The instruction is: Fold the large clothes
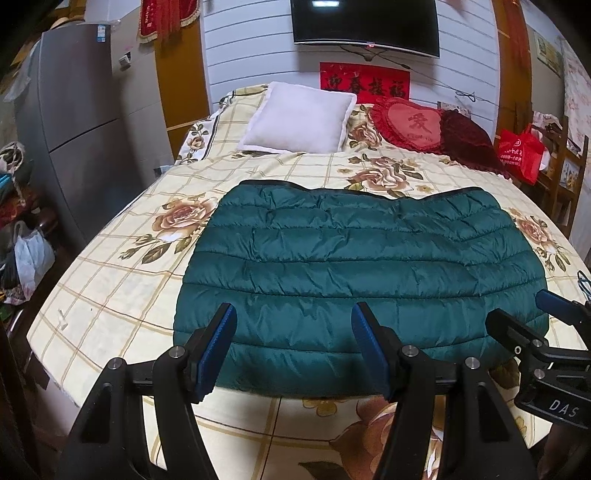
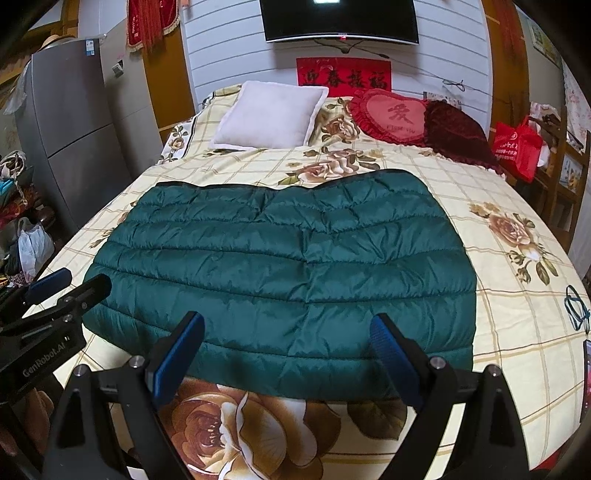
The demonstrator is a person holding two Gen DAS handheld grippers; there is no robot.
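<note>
- Bedroom walls of white horizontal boards carry a dark television (image 1: 365, 26) and, below it, a red banner (image 1: 365, 82) with dark characters.
- Filling most of both views, the bed (image 1: 110, 266) wears a cream sheet with a tan grid and large brown roses.
- At its head lie a pale square pillow (image 1: 299, 118), a frilled red heart cushion (image 1: 408, 123) and a dark red velvet cushion (image 1: 467, 142), the last two touching.
- On the left stands a tall grey fridge (image 1: 74, 122); a red shopping bag (image 1: 522, 151) sits at the right by wooden furniture.
- Spread flat on the middle of the sheet lies the green quilted jacket (image 1: 354, 266), a puffy, glossy rectangle stitched in horizontal channels with dark trim along its far edge.
- Above the jacket's near edge, the left gripper (image 1: 293, 347) has its blue-padded jaws parted and grips nothing.
- Just beside it, the right gripper (image 2: 286, 350) likewise hangs released, empty, over the same near edge.
</note>
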